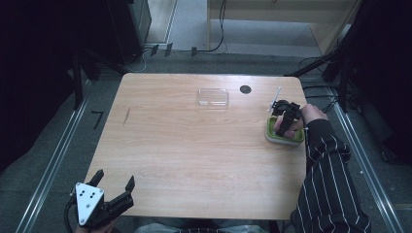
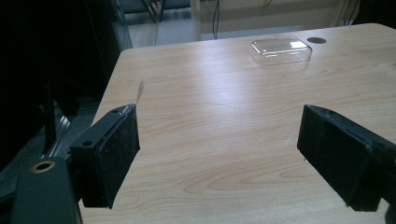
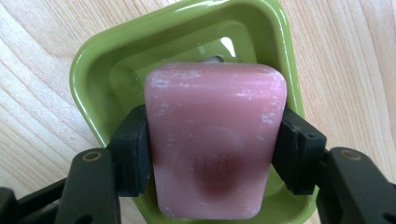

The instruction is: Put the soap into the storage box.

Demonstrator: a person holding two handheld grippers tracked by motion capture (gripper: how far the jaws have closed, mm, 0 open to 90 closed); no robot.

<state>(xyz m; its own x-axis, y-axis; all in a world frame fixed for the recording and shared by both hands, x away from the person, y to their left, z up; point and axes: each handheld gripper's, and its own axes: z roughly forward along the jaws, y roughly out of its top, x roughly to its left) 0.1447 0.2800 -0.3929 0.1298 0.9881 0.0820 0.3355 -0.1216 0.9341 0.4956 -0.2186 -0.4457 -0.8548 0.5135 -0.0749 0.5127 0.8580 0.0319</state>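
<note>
So the right gripper (image 3: pixel 212 154) has its jaws clamped on the two long sides of a pink soap (image 3: pixel 215 140), squeezing it across the middle, and the bar sits right over a green dish (image 3: pixel 93 70), inside its rim. From the right gripper view I can't tell if the soap's bottom is touching the dish floor or hanging just above it, so it's either the grab or the set-down. My guess is the soap is mid pick or place at the dish, and the next move needs a straight vertical motion so the bar doesn't scrape the rim. In the high view the dish (image 1: pixel 270 137) sits near the table's (image 1: pixel 194 155) right edge, with the person's hand wrapped around the gripper above it, so there's not much slack that way; dragging sideways could shove the dish off. The left gripper (image 1: pixel 115 190) hangs by the near left corner, jaws spread wide with nothing between them. A clear lid (image 1: pixel 213 97) lies toward the far edge with a dark spot (image 1: pixel 245 89) beside it, and the whole middle of the table is open for moving.
</note>
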